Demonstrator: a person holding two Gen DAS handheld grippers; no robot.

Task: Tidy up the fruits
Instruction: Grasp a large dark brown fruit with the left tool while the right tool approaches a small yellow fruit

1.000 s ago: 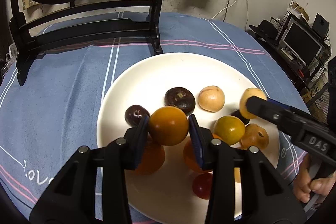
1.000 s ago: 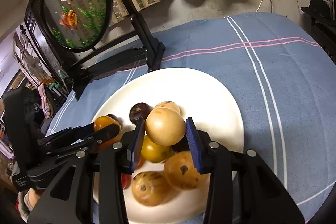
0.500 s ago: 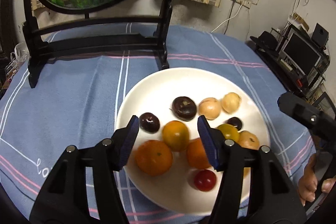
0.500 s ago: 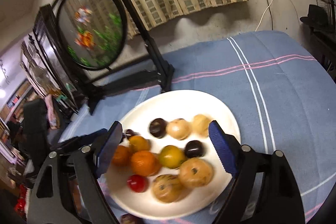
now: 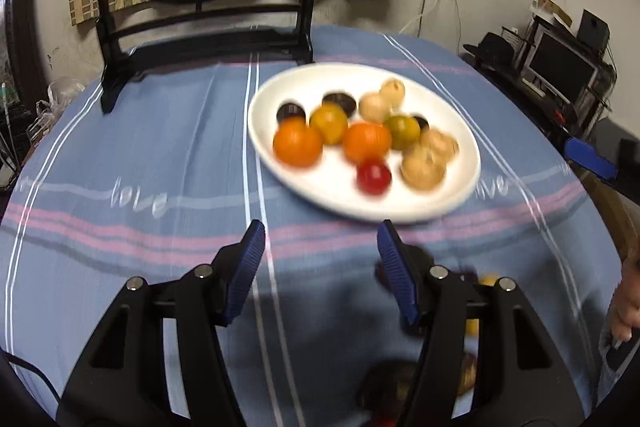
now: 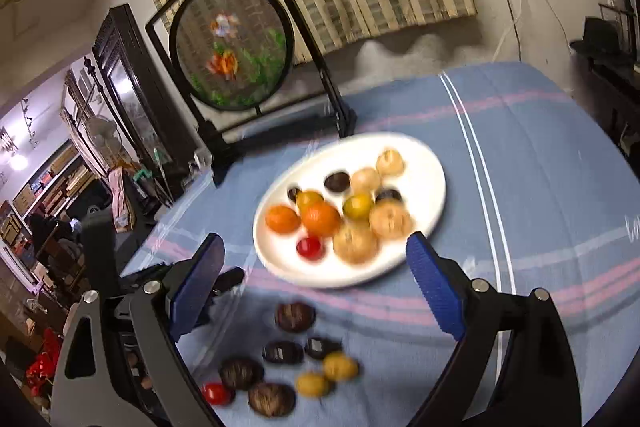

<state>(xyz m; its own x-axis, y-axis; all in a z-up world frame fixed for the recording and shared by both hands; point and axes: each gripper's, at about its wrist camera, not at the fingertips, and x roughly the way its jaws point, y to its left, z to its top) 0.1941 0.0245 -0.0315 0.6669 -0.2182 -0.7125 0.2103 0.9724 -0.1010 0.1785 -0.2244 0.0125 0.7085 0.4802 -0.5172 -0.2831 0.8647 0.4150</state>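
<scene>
Both fruits released: left claw [image 5: 320,251] open, right claw [image 6: 316,267] opening, empty.

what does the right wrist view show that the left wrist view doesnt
Only the right wrist view: the loose fruits on the cloth in front of the plate, seen clearly, and the right tool, its jaws opening with nothing between them.

Only the left wrist view: the left tool, also empty, and a monitor at right.

Both: the white plate of fruit, the goldfish screen and the blue tablecloth.
</scene>
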